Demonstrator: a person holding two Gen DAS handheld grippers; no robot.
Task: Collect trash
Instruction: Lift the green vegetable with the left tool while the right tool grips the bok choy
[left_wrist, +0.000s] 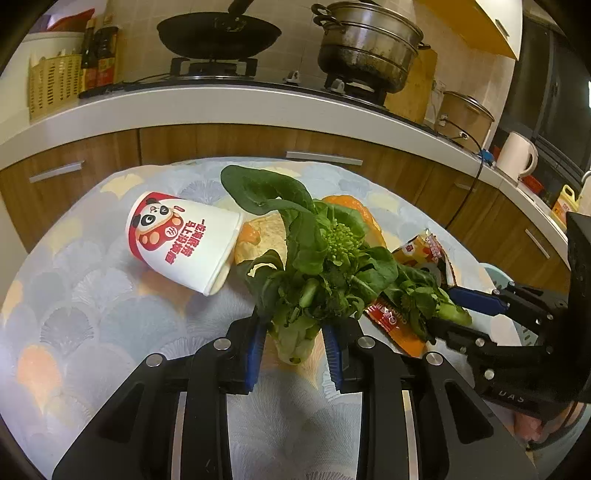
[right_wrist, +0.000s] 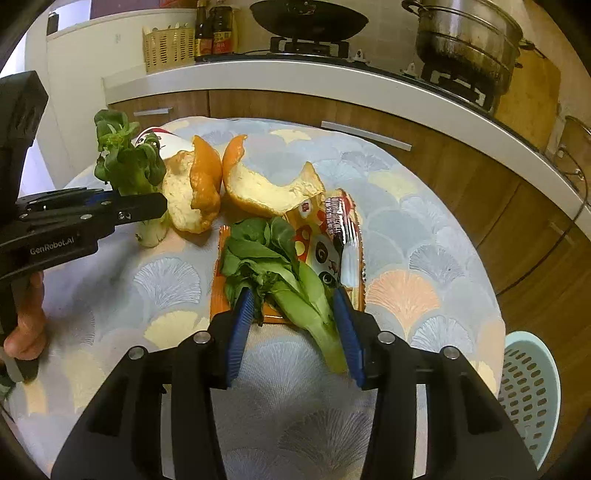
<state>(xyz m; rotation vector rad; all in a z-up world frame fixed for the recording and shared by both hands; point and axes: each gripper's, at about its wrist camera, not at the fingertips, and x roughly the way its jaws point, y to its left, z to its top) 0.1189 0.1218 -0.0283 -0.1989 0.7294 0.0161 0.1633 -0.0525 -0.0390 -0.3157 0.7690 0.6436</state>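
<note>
On the patterned desk (right_wrist: 424, 229), each gripper clenches a leafy green: left gripper (left_wrist: 295, 341) beside a tipped paper cup (left_wrist: 181, 242) and orange peels (right_wrist: 236, 184), right gripper (right_wrist: 295, 328) over snack wrappers (right_wrist: 332, 240), near a perforated basket (right_wrist: 532, 391).

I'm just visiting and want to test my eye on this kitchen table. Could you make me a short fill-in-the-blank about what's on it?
1. The paper cup with the panda print lies on its ____.
2. Each gripper has a bunch of leafy ____ between its blue pads.
3. The curled peels on the tablecloth are ____ in colour.
4. The pale basket beside the table has walls full of ____.

Missing words: side; greens; orange; holes
</note>
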